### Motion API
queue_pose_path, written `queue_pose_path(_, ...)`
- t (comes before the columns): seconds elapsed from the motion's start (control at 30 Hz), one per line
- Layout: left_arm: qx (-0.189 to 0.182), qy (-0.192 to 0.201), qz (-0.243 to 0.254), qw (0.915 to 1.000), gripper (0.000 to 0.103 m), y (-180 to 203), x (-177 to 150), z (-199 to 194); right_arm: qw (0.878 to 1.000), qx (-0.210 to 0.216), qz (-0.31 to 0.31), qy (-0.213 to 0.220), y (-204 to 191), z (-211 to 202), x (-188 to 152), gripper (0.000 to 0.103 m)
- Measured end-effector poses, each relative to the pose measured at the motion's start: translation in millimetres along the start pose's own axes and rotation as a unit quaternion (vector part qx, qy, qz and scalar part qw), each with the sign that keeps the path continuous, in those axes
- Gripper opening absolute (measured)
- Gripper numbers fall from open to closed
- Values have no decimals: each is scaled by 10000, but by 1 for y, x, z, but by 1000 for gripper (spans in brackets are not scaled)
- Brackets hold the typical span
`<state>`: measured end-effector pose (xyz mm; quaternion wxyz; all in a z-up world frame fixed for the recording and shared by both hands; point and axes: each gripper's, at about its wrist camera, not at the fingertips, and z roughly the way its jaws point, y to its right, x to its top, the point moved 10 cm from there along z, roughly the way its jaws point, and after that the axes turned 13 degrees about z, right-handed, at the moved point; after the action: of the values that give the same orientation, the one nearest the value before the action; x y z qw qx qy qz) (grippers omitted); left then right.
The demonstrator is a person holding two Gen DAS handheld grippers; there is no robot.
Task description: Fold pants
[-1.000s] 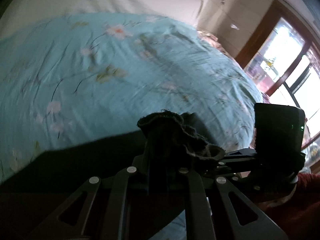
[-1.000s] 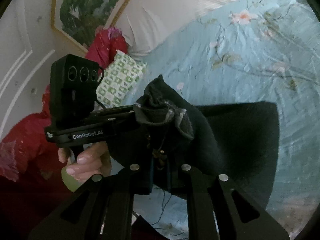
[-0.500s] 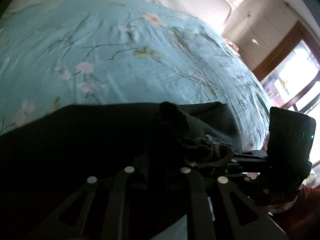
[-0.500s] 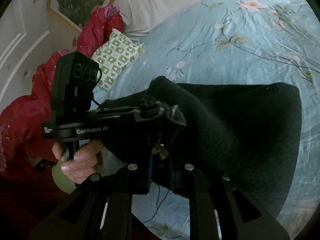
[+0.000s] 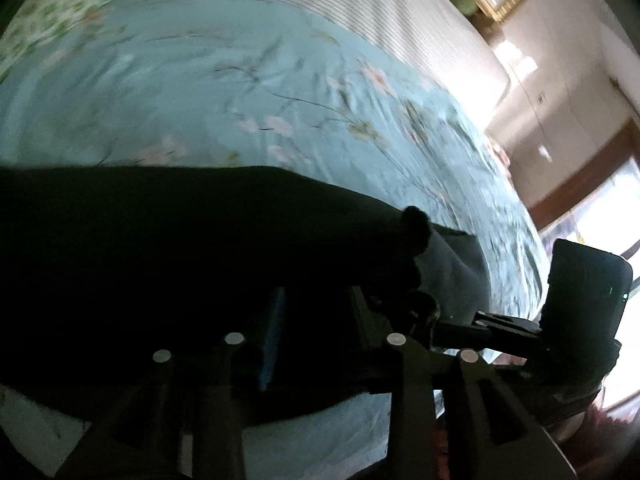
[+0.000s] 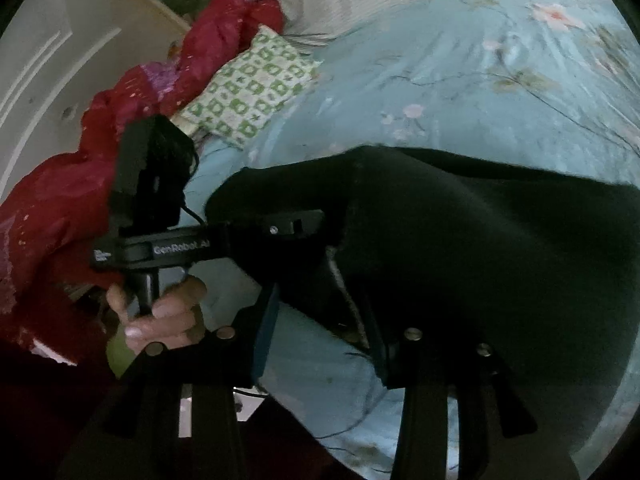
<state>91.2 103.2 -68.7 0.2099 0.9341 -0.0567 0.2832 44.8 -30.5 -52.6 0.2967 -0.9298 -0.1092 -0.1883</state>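
The black pants (image 5: 168, 248) lie spread on the light blue floral bedspread (image 5: 280, 92), and also show in the right wrist view (image 6: 480, 248). My left gripper (image 5: 316, 304) has its fingers spread wide over the near edge of the pants; nothing is pinched between them. My right gripper (image 6: 324, 312) is also spread wide, its right finger under the dark cloth edge, its left finger over bare sheet. Each gripper shows in the other's view, the right one (image 5: 576, 312) and the left one (image 6: 208, 240), held by a hand.
A green-patterned pillow (image 6: 252, 92) and a red quilt (image 6: 132, 120) lie at the bed's head side. A striped white cover (image 5: 400, 12) lies beyond the bedspread. A window and wooden frame (image 5: 592, 188) stand at the right.
Both grippers held bunched waistband cloth a second ago. They came down toward the bed, opened and let it go; the pants now lie flat.
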Motion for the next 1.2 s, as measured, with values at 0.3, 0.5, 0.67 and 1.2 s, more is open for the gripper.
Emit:
queue_pose_path(0.3,320,482,-983,9935,43,-44,-26,-57,9984,209,-515,-57,-44,14,27,44)
queue_pose_path(0.5,603,654,-1600,9831,47,-81,-48,-87,9963,208,-795,-230,-64,42,46,44)
queue_pose_path(0.67,886,704,-1931,9746,51,-106,-67,-106,9942,149,-940,-504,-76,72,56,53)
queue_pose_path(1.2,1171,652,-3214,9374,61,-180,-95,-117,9760,-184,-1542,-1529,-106,178,87,58)
